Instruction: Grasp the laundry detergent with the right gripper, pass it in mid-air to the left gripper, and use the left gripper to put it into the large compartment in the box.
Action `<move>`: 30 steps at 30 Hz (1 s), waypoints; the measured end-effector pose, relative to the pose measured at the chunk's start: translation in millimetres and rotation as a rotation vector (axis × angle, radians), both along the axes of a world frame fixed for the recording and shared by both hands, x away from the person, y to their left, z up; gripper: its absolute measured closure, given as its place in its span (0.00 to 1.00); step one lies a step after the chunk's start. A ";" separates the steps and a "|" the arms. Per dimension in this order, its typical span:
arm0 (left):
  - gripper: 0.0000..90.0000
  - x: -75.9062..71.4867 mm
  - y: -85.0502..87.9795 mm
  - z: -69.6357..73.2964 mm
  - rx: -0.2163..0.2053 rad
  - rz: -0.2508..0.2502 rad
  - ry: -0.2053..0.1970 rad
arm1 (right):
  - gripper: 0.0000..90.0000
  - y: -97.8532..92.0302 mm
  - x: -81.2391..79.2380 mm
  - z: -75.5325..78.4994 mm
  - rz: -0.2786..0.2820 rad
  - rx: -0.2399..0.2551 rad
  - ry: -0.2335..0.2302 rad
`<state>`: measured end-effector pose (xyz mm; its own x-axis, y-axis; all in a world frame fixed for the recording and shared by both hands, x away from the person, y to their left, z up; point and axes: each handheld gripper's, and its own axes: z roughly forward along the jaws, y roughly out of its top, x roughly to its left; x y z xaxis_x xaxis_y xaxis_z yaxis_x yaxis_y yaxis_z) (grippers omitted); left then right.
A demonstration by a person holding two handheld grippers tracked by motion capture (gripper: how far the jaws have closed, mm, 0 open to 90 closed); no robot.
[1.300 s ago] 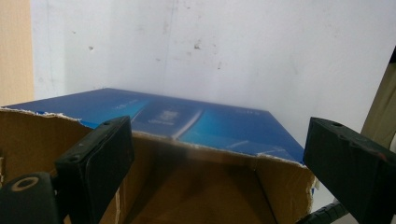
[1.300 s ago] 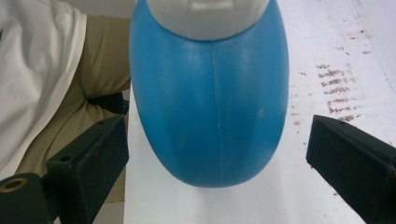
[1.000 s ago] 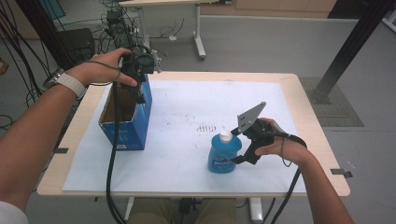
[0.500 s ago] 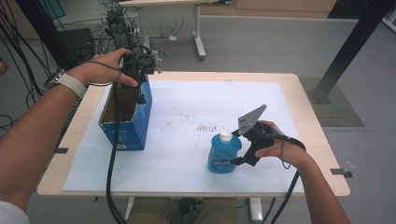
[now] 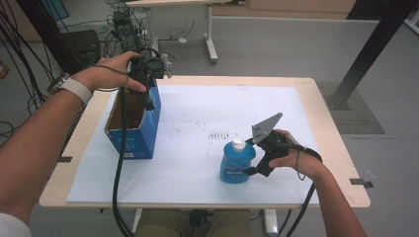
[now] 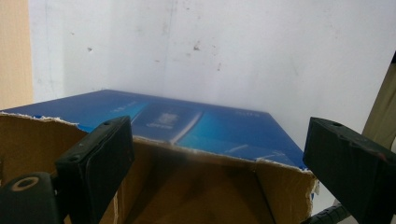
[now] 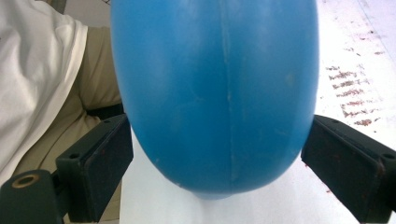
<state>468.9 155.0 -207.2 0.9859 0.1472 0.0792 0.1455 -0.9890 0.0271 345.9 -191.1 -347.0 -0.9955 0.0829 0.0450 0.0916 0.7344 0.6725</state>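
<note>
Left tongs [image 5: 148, 101]: spread, poised over the open blue box [image 5: 129, 129], its torn rim below and between them. Right tongs [image 5: 247, 165]: jaws just closing around the upright blue bottle [image 5: 236, 162] on the tabletop [image 5: 316, 103], pads flanking it, grip unconfirmed.

A rounded blue plastic bottle [image 5: 237, 162] with a white cap stands upright between the right gripper's [image 5: 249, 165] jaws; the open-topped blue cardboard box [image 5: 132, 126] sits right under the left gripper [image 5: 148, 101].
</note>
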 end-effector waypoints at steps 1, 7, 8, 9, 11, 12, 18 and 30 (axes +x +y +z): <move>0.10 0.1 -0.1 -0.2 -0.001 0.001 0.000 | 0.10 -0.5 -0.3 -0.9 0.000 0.005 0.000; 0.10 0.0 -1.7 -0.6 -0.001 -0.001 0.001 | 0.11 -0.5 -1.0 -3.2 0.002 0.010 0.001; 0.10 -0.1 -2.0 -0.6 0.001 -0.002 0.000 | 0.11 -0.3 -1.1 -3.8 0.002 0.013 0.000; 0.10 -0.1 -2.0 -0.6 0.001 -0.002 0.000 | 0.11 -0.3 -1.1 -3.8 0.002 0.013 0.000; 0.10 -0.3 -2.4 -0.6 0.000 -0.003 0.000 | 0.11 -0.3 -1.6 -4.7 0.003 0.017 0.001; 0.10 -0.4 -2.4 -0.8 -0.002 -0.002 -0.001 | 0.12 -0.4 -1.9 -5.5 0.004 0.020 0.001; 0.11 -0.5 -2.9 -0.9 -0.001 -0.002 -0.002 | 0.13 -1.5 -1.6 -7.8 0.001 0.032 -0.001; 0.11 -0.4 -3.4 -1.3 -0.001 -0.002 0.000 | 0.14 -1.2 -1.5 -10.6 0.000 0.041 -0.002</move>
<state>468.5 151.6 -208.5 0.9861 0.1456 0.0794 0.1439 -0.9892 0.0278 344.4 -192.3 -357.6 -0.9956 0.0814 0.0459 0.0901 0.7059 0.7025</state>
